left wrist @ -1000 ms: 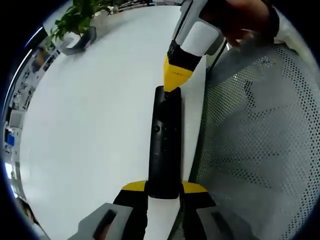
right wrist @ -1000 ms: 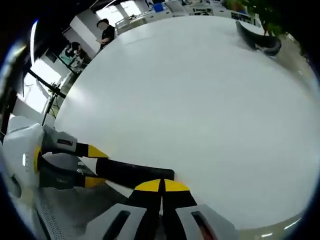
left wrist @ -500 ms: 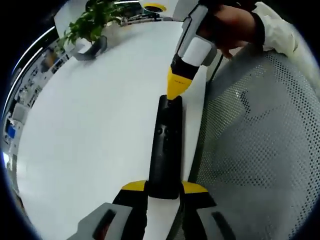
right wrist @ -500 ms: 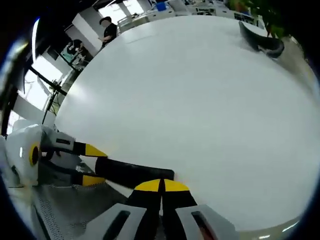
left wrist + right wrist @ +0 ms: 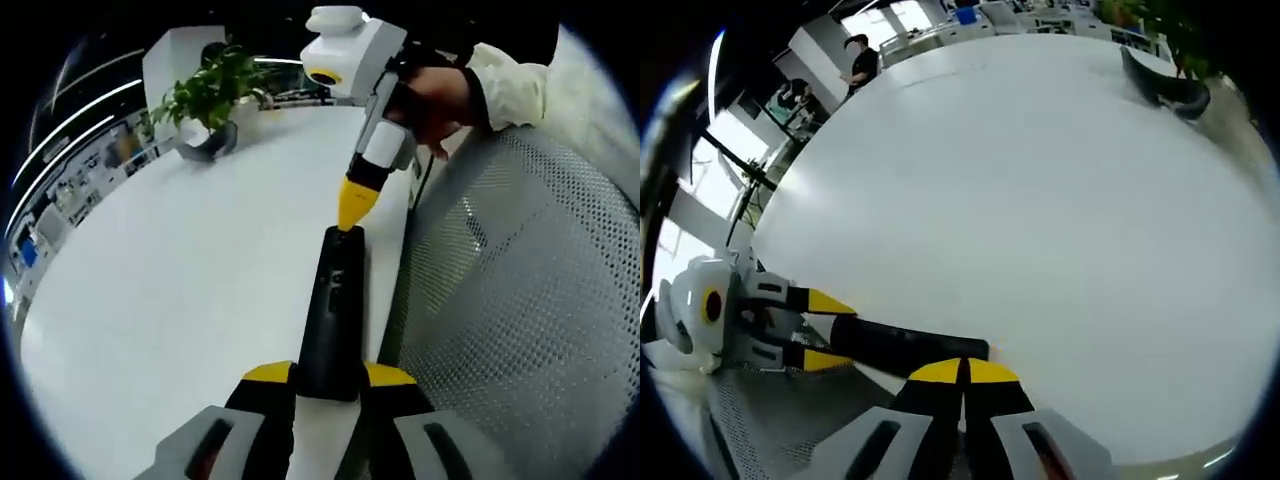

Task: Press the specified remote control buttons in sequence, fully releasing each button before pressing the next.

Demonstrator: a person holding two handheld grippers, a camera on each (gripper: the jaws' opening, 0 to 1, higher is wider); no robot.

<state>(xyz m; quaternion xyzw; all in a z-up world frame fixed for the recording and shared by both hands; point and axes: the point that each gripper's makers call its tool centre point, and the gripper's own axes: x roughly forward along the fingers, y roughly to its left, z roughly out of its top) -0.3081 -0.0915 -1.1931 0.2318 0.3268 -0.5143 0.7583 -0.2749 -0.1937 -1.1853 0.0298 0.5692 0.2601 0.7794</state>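
While the left gripper [image 5: 328,377] pinches the near end of the black remote [image 5: 334,305] on the white worktop [image 5: 180,290], the right gripper [image 5: 352,212], jaws pressed together, touches its far end.

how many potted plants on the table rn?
1. A green leafy potted plant in a grey pot stands at the far side of the white table; its pot shows at the right gripper view's top right. Others may sit outside both views.

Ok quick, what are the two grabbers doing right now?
Left gripper: shut on the remote, holding its near end.
Right gripper: shut, holding nothing, its yellow tip at the remote's far end.
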